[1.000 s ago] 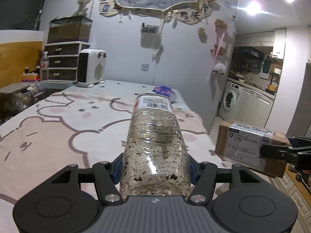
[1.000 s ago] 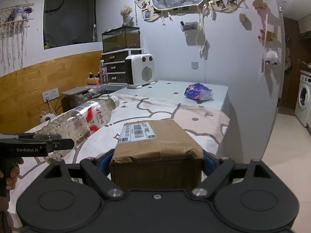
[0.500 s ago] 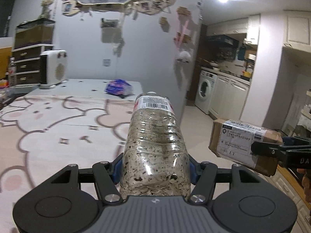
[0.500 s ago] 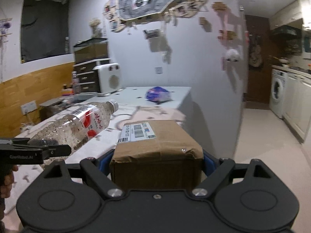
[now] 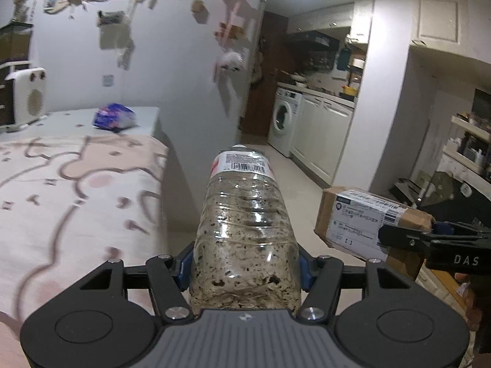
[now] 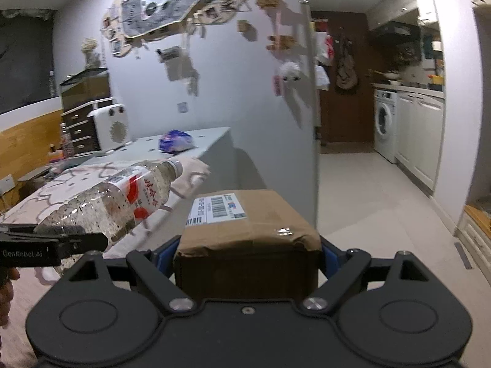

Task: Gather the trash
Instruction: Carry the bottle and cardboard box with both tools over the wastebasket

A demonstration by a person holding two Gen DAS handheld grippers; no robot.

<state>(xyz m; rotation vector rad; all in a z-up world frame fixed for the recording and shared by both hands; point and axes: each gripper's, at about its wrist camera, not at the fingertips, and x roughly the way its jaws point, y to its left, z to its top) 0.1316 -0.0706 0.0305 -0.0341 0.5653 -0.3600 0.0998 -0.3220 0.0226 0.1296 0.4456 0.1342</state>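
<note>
My left gripper is shut on a clear, dirt-speckled plastic bottle, base toward the camera, cap pointing away. In the right wrist view the same bottle shows its red-and-white label at the left, held by the left gripper. A brown cardboard box with a barcode label sits clamped in my right gripper. The left wrist view shows that box at the right, pinched by the right gripper. A blue-purple wrapper lies at the far end of the bed.
A bed with a pink cartoon cover fills the left. A white heater and dark drawers stand behind it. Beyond the wall corner a tiled floor runs past white cabinets to a washing machine. Shelves stand right.
Both grippers have swung to the right, away from the bed and toward the kitchen passage, each keeping its hold. The bed and heater have slid left in both views.
</note>
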